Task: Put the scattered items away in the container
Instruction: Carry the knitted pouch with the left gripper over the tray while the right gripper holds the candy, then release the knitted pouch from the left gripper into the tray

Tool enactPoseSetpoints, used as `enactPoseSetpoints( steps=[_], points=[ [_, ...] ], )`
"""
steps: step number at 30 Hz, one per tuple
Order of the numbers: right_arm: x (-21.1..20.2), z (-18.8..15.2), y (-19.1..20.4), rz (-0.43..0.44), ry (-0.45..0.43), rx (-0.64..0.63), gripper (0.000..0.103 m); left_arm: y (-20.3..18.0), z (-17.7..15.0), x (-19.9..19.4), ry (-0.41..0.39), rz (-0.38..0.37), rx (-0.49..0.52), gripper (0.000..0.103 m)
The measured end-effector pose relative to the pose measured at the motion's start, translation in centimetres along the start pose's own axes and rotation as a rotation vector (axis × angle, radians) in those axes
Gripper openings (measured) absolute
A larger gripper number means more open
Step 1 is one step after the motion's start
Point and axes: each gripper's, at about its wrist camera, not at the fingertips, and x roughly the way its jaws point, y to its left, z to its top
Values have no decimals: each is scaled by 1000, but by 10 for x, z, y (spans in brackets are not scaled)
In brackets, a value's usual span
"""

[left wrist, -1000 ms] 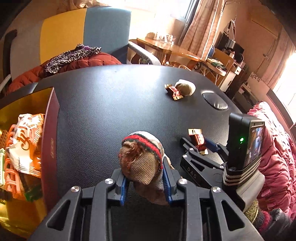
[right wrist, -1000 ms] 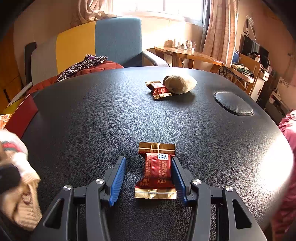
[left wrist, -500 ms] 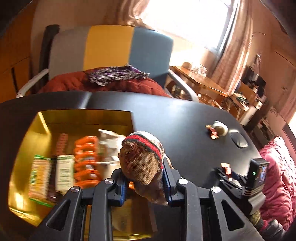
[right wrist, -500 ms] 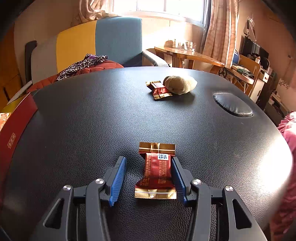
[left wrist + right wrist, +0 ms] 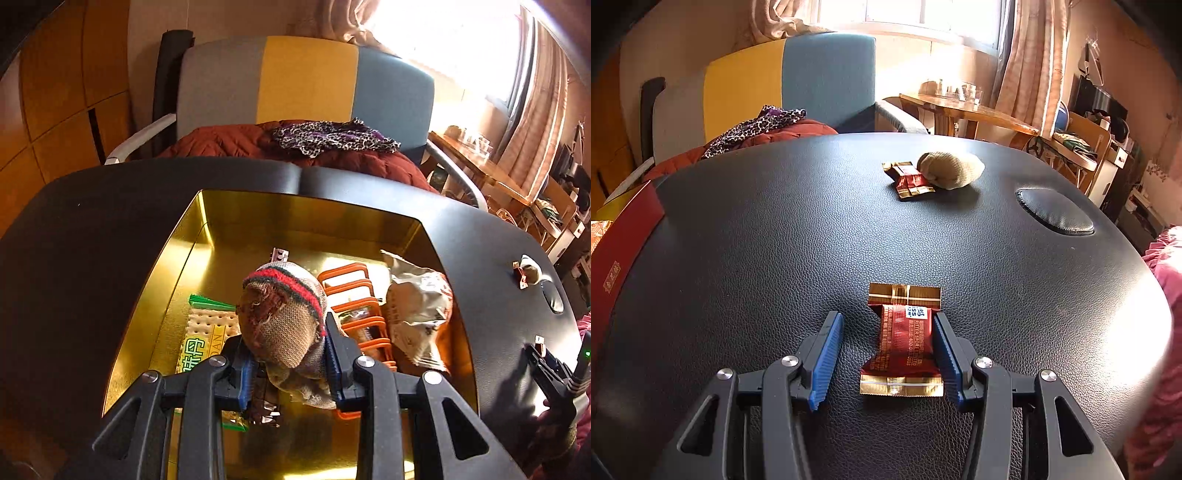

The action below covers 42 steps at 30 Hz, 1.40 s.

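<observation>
A burlap pouch [image 5: 288,295] with a red and green stripe hangs over the gold box [image 5: 306,218]. It sits between the blue pads of my left gripper [image 5: 286,343], whose jaws are opening but still touch it. In the box lie a cracker pack [image 5: 207,332], an orange rack [image 5: 354,295] and a crumpled snack bag [image 5: 417,310]. My right gripper [image 5: 886,321] stands open on the black table around a red chocolate bar [image 5: 903,343]; its right pad touches the wrapper and its left pad is apart. Farther back lie another chocolate bar [image 5: 910,181] and a beige pouch [image 5: 951,170].
The box's red side [image 5: 617,254] shows at the left edge of the right wrist view. A round dimple [image 5: 1054,216] marks the table at the right. An armchair [image 5: 306,81] with a red jacket stands behind the table. A pink quilt [image 5: 1160,266] borders the right.
My left gripper has swung left with the pouch, from above the bare table to above the gold box. The right gripper and its chocolate bar have not moved.
</observation>
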Motion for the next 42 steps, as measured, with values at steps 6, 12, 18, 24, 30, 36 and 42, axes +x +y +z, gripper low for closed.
enactPoseSetpoints(
  steps=[6, 12, 18, 24, 30, 36, 42],
  points=[
    [0, 0, 0, -2, 2, -3, 50, 3, -1, 14, 30, -12, -12, 37],
    [-1, 0, 0, -5, 1, -8, 50, 15, 0, 0, -7, 7, -65, 47],
    [-1, 1, 0, -6, 4, -11, 50, 29, -1, -2, 11, 47, -67, 51],
    [-2, 2, 2, -14, 5, -29, 50, 49, -3, -23, -38, 20, -176, 54],
    [-4, 7, 6, 41, 14, -51, 32, 41, -24, -30, -17, -32, -188, 54],
    [-9, 12, 11, 139, 24, -17, 29, 23, -28, -37, -16, -85, -163, 54],
    [-27, 19, 26, 250, 12, -12, 29, 8, -32, -40, -16, -115, -135, 55]
  ],
)
